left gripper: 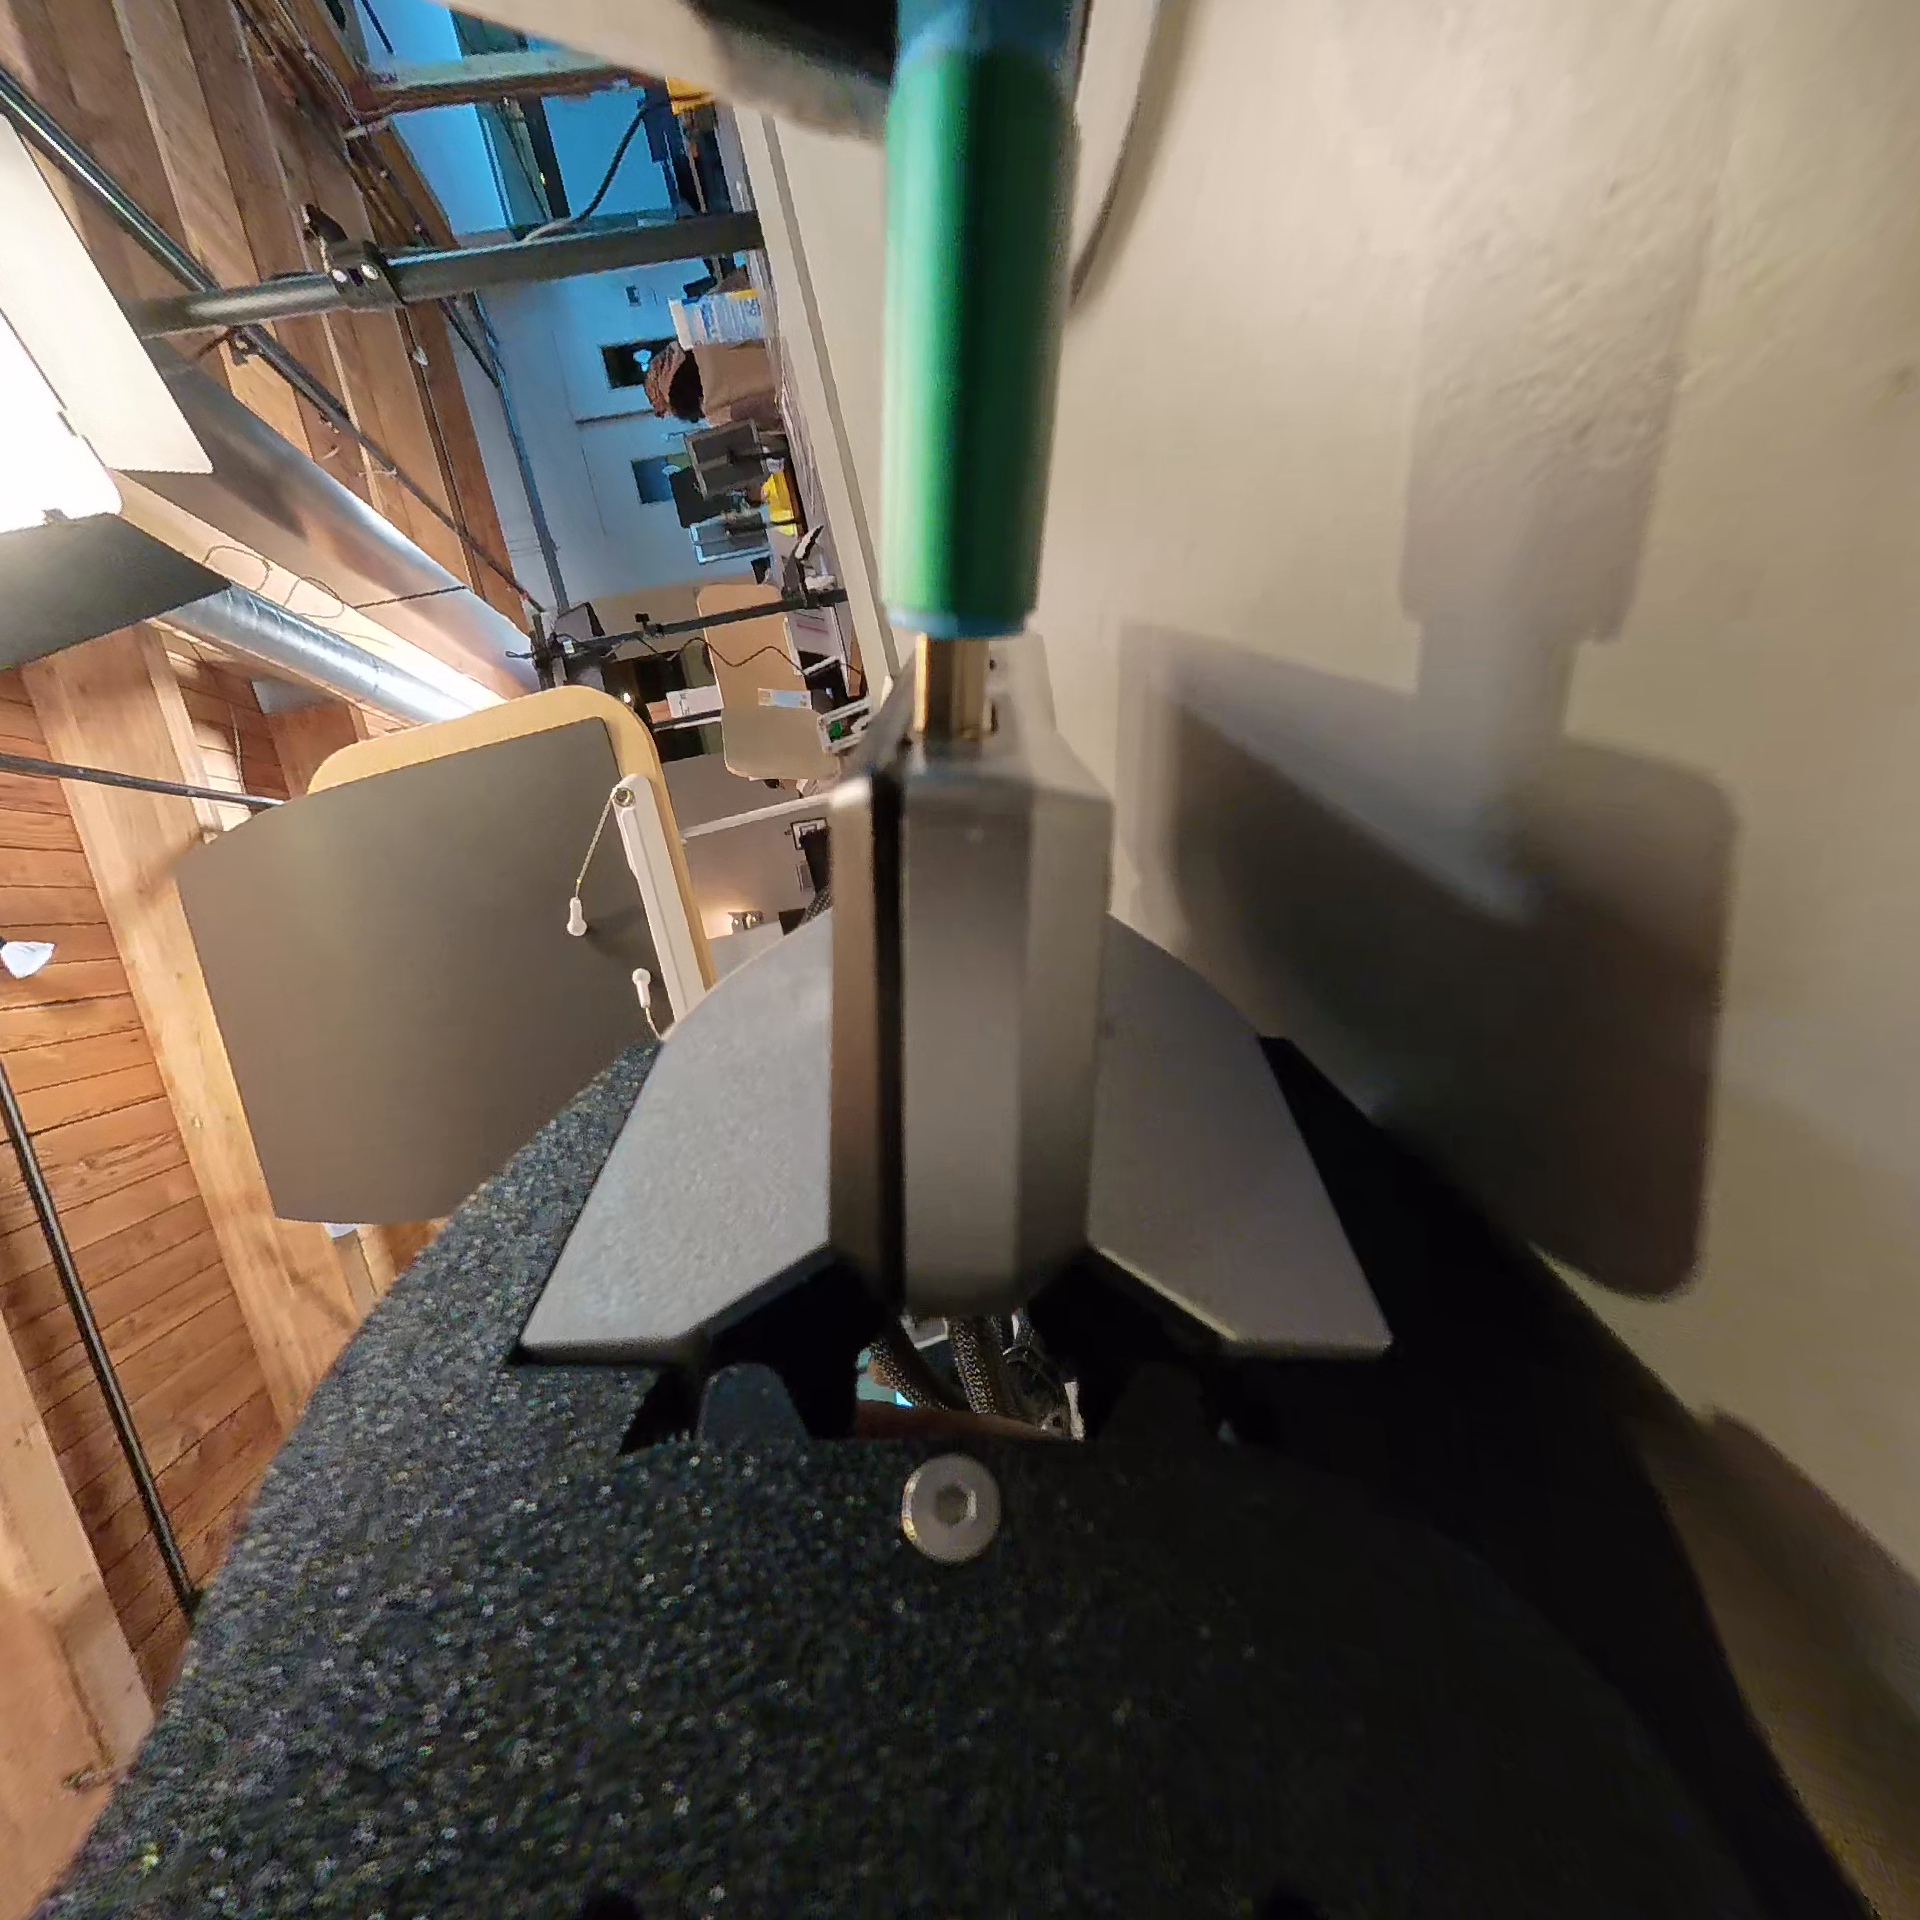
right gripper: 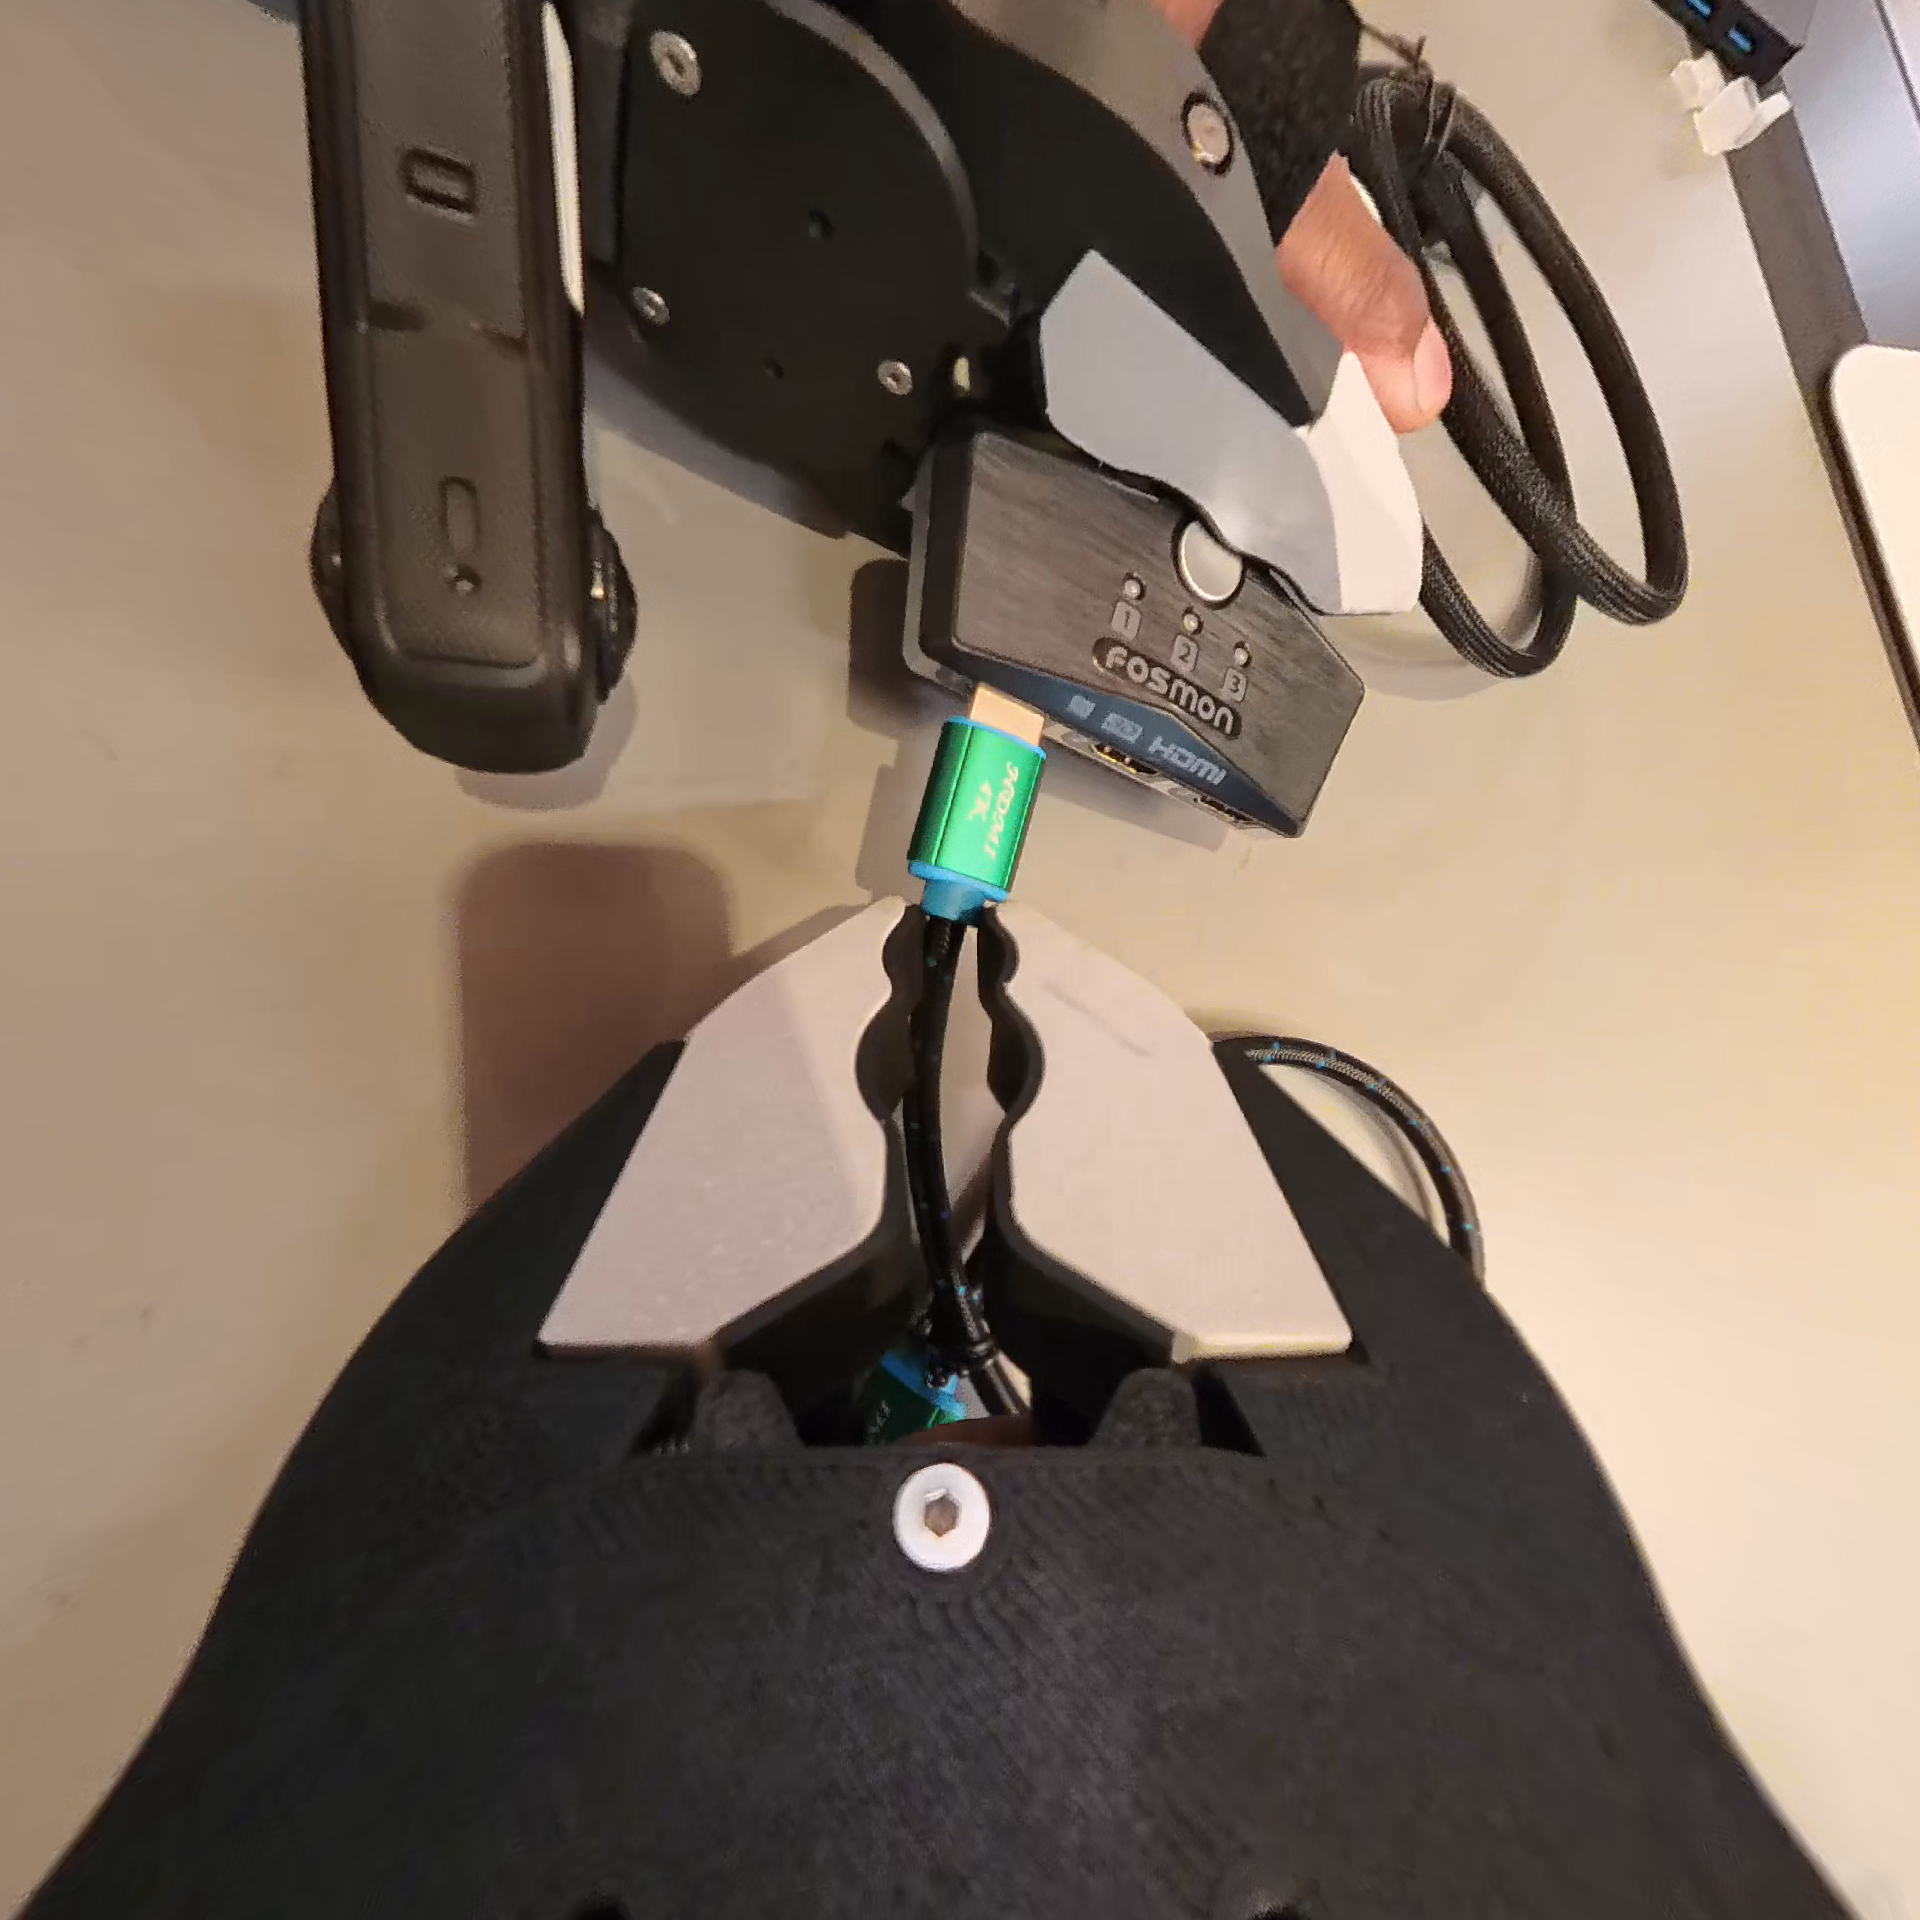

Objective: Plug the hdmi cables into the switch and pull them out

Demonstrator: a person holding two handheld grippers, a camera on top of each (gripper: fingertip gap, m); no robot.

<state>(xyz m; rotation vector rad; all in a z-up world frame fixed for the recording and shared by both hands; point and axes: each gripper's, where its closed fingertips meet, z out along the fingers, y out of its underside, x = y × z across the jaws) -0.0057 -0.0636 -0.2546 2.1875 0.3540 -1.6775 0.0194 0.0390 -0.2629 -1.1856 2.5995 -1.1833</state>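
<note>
Two grippers: both seen closed on something.
Left gripper [right gripper: 1226,499]: closed on the switch [right gripper: 1122,613], which is held just above the desk [right gripper: 312,1039] at upper centre of the right wrist view; in the left wrist view the switch [left gripper: 987,1039] is seen edge-on between the fingers.
Right gripper [right gripper: 951,920]: closed on the braided cable [right gripper: 930,1091] just behind the green plug [right gripper: 971,805].
Plug: gold tip touching the switch's left port; how far it is seated cannot be told.
Second cable [right gripper: 1538,343]: coiled at upper right, beside a person's finger [right gripper: 1371,301].
</note>
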